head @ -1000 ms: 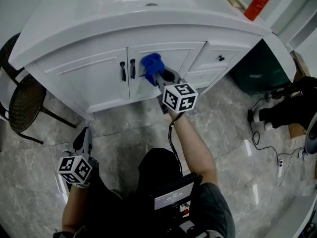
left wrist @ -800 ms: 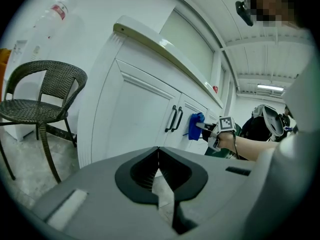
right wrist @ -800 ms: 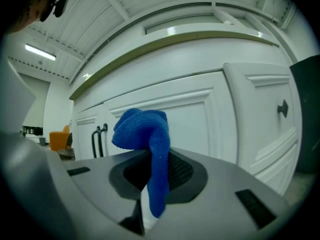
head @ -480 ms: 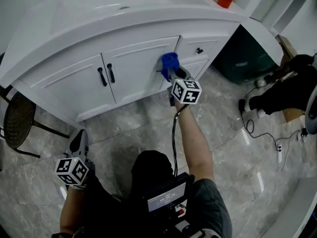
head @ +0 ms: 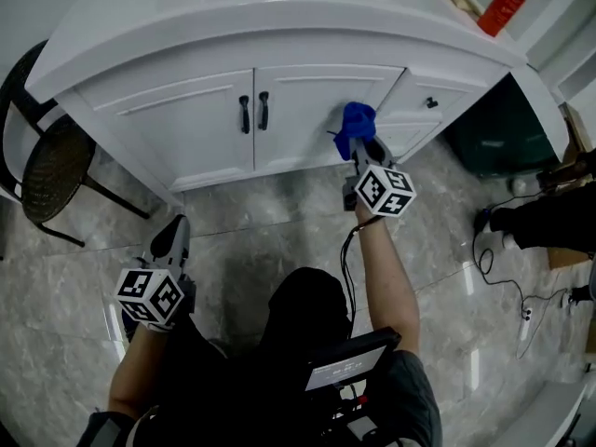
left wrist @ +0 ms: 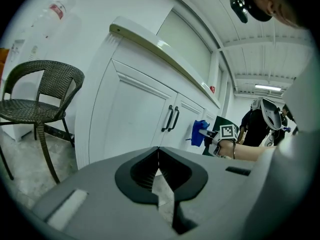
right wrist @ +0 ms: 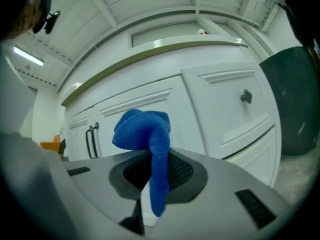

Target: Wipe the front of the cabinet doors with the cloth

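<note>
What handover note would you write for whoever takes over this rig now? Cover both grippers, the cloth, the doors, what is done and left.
Right gripper: shut on the blue cloth, held at the right edge of the right door, beside the drawers.
Left gripper: shut, empty, low over the floor, away from the doors.
Done: wiping under way; nothing shows which areas are finished.
Left: the left door, plus any unwiped part of the right door.

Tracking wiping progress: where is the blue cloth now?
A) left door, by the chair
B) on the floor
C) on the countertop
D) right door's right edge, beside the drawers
D: the right gripper holds the blue cloth at the right door's right edge, next to the drawers.
</note>
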{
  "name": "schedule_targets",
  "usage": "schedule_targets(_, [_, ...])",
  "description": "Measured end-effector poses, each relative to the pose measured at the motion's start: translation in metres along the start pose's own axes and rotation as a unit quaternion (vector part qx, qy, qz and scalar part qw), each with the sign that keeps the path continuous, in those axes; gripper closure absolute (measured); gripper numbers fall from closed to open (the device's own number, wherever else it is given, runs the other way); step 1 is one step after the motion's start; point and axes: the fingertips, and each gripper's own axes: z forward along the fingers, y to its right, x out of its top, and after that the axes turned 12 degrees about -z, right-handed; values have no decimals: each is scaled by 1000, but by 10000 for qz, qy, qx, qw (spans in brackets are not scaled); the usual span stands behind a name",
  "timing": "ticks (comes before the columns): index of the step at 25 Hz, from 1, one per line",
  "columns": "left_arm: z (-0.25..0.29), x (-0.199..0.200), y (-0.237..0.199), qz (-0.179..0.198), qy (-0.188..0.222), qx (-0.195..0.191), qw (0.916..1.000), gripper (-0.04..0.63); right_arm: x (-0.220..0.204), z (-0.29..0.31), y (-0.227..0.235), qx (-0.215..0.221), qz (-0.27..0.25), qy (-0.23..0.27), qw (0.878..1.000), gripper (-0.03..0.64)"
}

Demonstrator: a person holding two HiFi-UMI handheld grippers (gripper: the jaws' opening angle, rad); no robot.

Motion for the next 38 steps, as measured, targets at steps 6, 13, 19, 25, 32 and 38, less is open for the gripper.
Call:
schedule_targets(6, [-20, -2, -17, -148, 60, 181, 9997, 592, -31, 32, -131, 1236, 222, -74, 9921, 568])
schedule_targets(13, [-43, 12, -35, -68, 200, 447, 9988, 592, -59, 67, -185, 1551, 85, -238, 9876, 568])
schedule_targets(19, [-36, 7, -35, -101, 133, 404, 9990, 592, -66, 67, -163, 1422, -385, -350, 9885, 568])
schedule_targets(25, [-13, -13, -22, -8, -147, 182, 9997, 592, -68, 55, -73, 696, -528, -346, 9956, 568])
schedule_targets(32, [-1, -27, -28, 104, -361, 240, 9990, 592, -69, 29, 38, -290, -453, -280, 9982, 568])
schedule_targets(38, [3, -29, -30, 54, -370, 284, 9989, 592, -76, 11, 78, -697, -263, -340, 9966, 568])
